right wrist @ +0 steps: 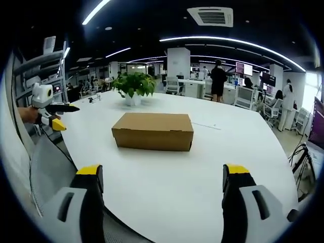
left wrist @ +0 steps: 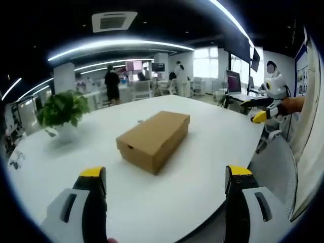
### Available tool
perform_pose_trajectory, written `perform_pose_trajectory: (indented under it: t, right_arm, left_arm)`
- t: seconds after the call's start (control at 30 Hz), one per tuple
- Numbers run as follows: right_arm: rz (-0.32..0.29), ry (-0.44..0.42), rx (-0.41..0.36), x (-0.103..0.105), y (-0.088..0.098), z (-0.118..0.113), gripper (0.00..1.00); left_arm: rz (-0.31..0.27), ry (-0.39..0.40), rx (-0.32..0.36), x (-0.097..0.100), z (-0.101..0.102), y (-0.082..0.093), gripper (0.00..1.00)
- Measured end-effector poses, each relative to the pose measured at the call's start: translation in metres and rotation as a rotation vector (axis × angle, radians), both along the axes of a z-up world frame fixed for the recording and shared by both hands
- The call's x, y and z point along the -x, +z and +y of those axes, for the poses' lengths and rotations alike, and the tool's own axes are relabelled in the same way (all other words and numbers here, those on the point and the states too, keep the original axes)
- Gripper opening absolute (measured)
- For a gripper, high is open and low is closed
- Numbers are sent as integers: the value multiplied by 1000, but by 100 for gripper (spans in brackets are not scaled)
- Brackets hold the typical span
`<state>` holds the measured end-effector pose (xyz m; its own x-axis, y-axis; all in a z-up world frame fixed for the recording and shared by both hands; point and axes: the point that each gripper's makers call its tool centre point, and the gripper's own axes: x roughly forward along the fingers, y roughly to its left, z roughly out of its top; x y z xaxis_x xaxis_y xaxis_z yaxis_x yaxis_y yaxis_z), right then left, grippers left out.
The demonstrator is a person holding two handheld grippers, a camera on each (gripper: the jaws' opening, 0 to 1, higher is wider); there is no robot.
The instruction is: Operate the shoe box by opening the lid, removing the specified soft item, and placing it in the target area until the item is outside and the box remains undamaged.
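Both tongs hang apart and empty at the bottom of their frames, the left gripper [left wrist: 166,177] and right gripper [right wrist: 162,174] seemingly poised for an approach from two sides. Beyond them, mid-frame on the white table [right wrist: 202,167], sits the closed shoe box [left wrist: 153,138], well clear of either. A potted plant [right wrist: 134,86] stands farther back.

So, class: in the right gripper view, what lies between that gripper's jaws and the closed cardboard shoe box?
Nothing: bare white table runs from the open right gripper to the shoe box.
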<state>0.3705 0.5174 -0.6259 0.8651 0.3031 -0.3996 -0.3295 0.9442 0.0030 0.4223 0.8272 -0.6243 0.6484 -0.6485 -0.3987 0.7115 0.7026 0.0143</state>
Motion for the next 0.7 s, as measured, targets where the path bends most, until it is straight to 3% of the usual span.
perform_pose_trajectory:
  t: [0.7]
  right_arm:
    - [1, 9, 1, -4, -2, 1, 93]
  left_arm:
    - [-1, 13, -5, -1, 2, 1, 100]
